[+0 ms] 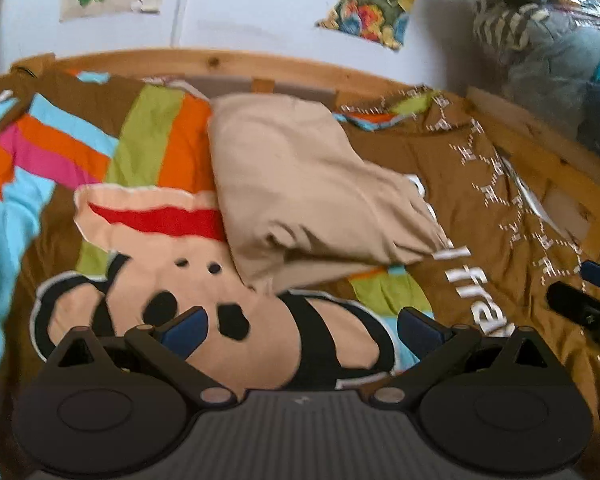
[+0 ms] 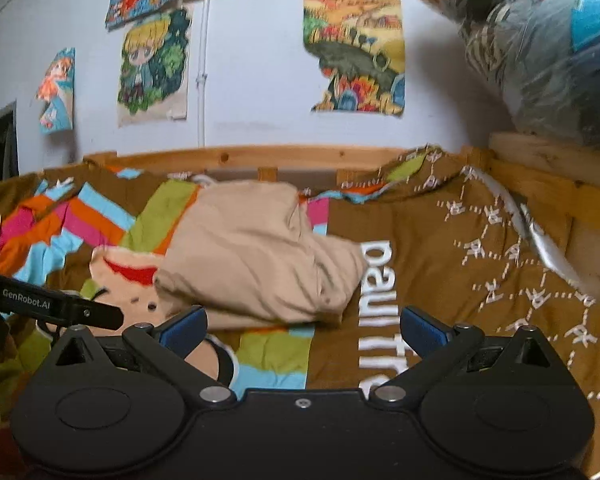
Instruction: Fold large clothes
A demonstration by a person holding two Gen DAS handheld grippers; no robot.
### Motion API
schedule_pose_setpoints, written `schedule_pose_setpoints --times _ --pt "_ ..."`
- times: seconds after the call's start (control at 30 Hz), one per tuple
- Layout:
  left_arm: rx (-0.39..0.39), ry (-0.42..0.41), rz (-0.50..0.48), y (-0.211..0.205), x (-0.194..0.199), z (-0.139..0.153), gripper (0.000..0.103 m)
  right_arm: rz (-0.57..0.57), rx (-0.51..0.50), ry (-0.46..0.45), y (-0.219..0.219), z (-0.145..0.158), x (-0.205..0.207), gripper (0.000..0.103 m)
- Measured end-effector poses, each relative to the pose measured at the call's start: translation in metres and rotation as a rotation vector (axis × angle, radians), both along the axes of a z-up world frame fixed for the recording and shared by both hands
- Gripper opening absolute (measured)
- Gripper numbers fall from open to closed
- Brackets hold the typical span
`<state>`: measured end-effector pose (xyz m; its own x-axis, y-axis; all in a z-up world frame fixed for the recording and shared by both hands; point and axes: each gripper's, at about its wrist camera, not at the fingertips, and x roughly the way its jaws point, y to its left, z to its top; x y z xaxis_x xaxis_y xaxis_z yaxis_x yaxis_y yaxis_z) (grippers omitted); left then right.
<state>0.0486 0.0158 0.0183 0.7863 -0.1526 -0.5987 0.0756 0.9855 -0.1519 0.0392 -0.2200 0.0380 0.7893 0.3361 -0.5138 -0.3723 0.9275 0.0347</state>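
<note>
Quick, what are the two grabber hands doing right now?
Left gripper: open, holding nothing.
Right gripper: open, holding nothing.

A child's bedroom at home, shown by the wooden bed (image 2: 260, 156) with its bright cartoon blanket (image 1: 160, 140), cartoon pictures (image 2: 154, 66) taped on the wall above the bed, and bagged bedding (image 2: 540, 52) beside it.

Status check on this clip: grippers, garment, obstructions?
Left gripper open, empty. Right gripper open, empty. Beige garment lies bunched on the bedspread, ungripped. Nothing in the way.
</note>
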Motion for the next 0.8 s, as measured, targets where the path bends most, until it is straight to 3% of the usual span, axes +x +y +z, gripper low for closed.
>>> schedule_pose_setpoints --times 0.33,0.8 --pt "0.054 0.001 -0.022 -0.0077 -0.0022 -0.0085 0.102 -0.009 0.033 0.050 -0.0042 -0.0102 0.0065 0.102" --pt "0.057 -0.022 -0.028 -0.0086 -0.0052 -0.0046 0.102 -0.018 0.043 0.049 -0.0054 -0.0093 0.0054 0.102"
